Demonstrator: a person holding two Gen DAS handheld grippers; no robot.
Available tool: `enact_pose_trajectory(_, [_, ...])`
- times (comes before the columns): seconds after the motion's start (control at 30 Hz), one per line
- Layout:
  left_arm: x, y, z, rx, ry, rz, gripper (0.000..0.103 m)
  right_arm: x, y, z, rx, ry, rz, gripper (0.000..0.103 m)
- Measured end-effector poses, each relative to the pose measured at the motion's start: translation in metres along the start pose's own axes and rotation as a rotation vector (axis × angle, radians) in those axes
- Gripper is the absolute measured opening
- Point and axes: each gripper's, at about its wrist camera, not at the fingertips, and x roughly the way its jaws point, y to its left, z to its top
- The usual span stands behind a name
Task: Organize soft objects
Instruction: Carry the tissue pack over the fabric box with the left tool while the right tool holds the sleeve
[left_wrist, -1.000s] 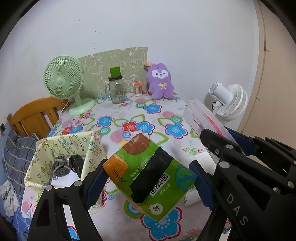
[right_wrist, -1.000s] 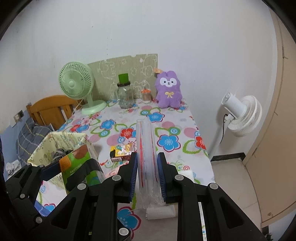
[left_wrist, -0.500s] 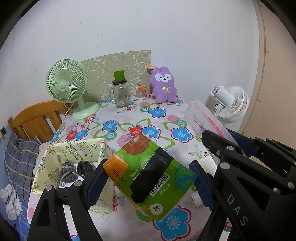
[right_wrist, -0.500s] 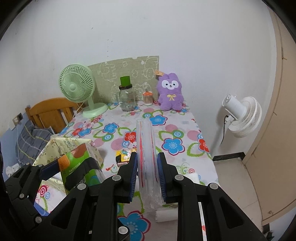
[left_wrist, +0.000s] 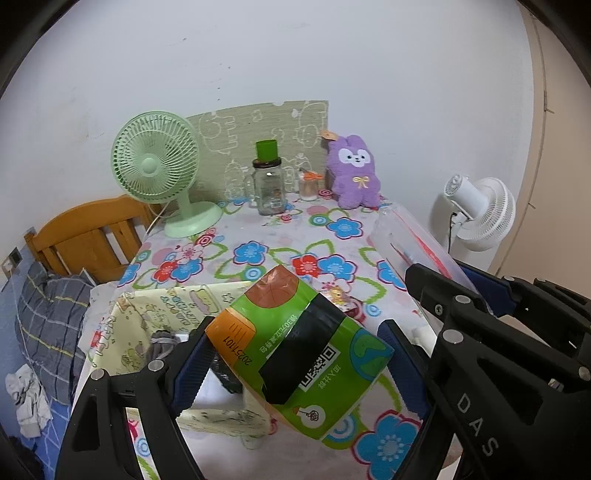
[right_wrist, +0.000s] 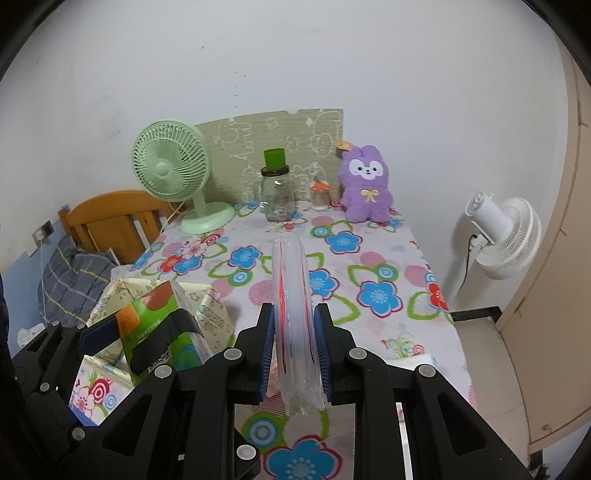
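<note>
Left wrist first: left gripper (left_wrist: 295, 365) clamps a soft green tissue pack (left_wrist: 295, 354), glossy wrap, black band with QR code, tilted above the floral tablecloth (left_wrist: 258, 254). Cream fabric bin (left_wrist: 147, 325) just left, holding grey cloth. Right wrist: right gripper (right_wrist: 295, 354) pinches a clear, crinkled zip bag (right_wrist: 291, 302) upright, red seal lines. Green fan (right_wrist: 170, 170), glass jar (right_wrist: 277, 199), purple plush (right_wrist: 365, 184) stand at the far edge.

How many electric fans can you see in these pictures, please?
2. A green desk fan stands at the table's back left corner; a white fan stands off the table on the right, near the wall. None seems hidden.
</note>
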Motion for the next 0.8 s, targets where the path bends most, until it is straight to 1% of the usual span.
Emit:
enact_pose_trajectory(0.57, [0.011, 0.057, 0.0, -0.034, 0.01, 0.064, 0.088, 0.027, 0.055, 0.009, -0.042, 0.019, 0.077, 0.025])
enact_pose_trajectory(0.8, [0.018, 0.081, -0.003, -0.052, 0.027, 0.091, 0.088, 0.043, 0.077, 0.009, -0.051, 0.034, 0.114, 0.025])
